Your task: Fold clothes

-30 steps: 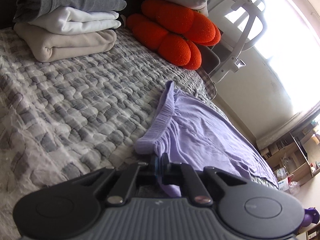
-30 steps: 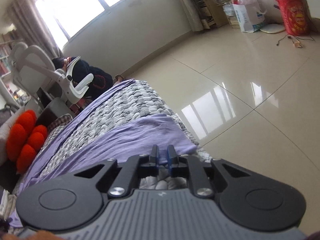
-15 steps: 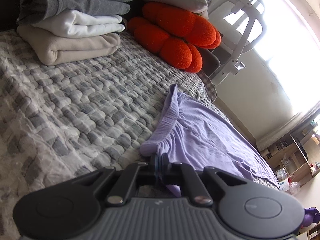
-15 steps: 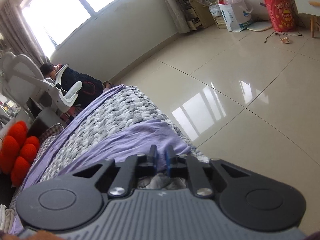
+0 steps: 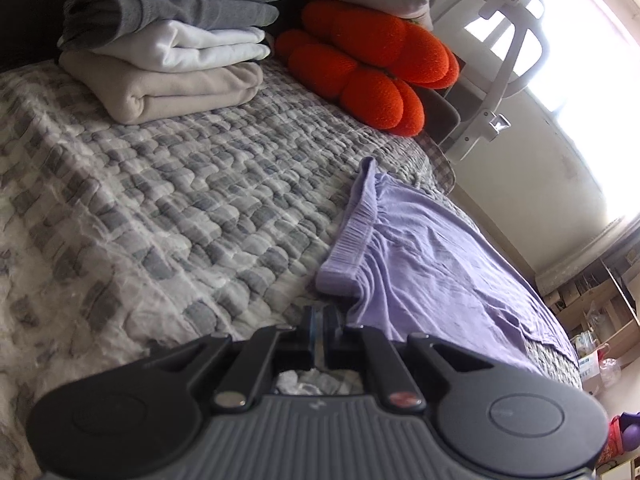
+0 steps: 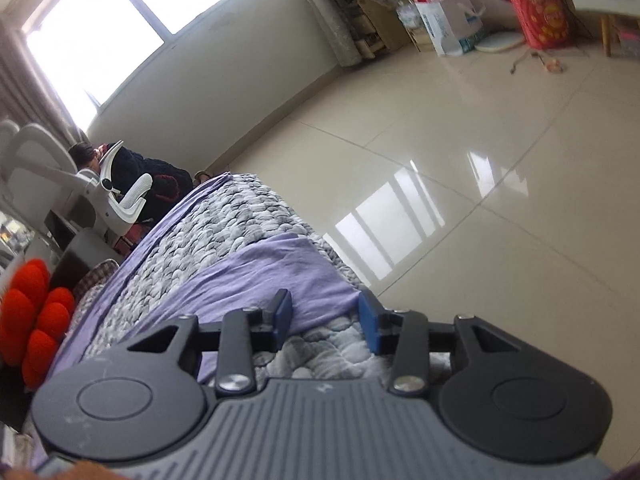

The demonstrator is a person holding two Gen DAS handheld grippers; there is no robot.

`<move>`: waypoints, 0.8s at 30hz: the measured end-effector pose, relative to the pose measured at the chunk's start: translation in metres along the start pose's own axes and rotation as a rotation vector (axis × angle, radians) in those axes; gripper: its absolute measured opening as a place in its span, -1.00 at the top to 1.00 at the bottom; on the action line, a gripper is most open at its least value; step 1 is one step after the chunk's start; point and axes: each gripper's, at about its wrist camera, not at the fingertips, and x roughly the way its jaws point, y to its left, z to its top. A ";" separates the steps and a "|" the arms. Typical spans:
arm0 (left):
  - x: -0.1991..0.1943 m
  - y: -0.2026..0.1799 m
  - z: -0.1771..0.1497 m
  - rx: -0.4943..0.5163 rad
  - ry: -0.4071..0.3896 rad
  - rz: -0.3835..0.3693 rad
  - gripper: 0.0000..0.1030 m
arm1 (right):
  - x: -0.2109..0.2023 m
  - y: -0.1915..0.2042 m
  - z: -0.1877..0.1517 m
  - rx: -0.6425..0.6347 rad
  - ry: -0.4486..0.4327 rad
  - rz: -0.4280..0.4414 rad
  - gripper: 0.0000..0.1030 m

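1. A lilac garment [image 5: 432, 264] lies spread flat along the near side of the bed, over a grey-and-white quilt [image 5: 168, 208]. Its ribbed waistband [image 5: 352, 232] runs away from the left gripper toward the bed's far edge.

2. The left gripper [image 5: 320, 320] sits low over the quilt, just beside the waistband's near corner. Its jaws are pressed together; whether any cloth is caught between them I cannot tell.

3. The right gripper [image 6: 324, 316] is at the garment's other end, by the bed's edge. Its jaws are opening, blue pads well apart, with the lilac hem [image 6: 296, 280] lying between them and not pinched.

4. Left of the garment the quilt is bare all the way up to a stack of folded clothes [image 5: 172, 48] at the back of the bed.

5. An orange plush cushion [image 5: 372, 64] lies beside that stack, and a white office chair [image 5: 492, 52] stands just past the bed's far corner.

6. Beyond the bed's right edge the tiled floor [image 6: 480, 168] is wide and shiny, with boxes [image 6: 448, 24] and a red container [image 6: 536, 12] well away against the far wall.

7. A person in dark clothes [image 6: 136, 176] sits beyond the bed's far end.
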 end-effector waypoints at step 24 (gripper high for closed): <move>0.020 -0.012 0.013 0.010 -0.054 0.014 0.88 | -0.006 0.001 -0.005 -0.060 -0.070 -0.016 0.77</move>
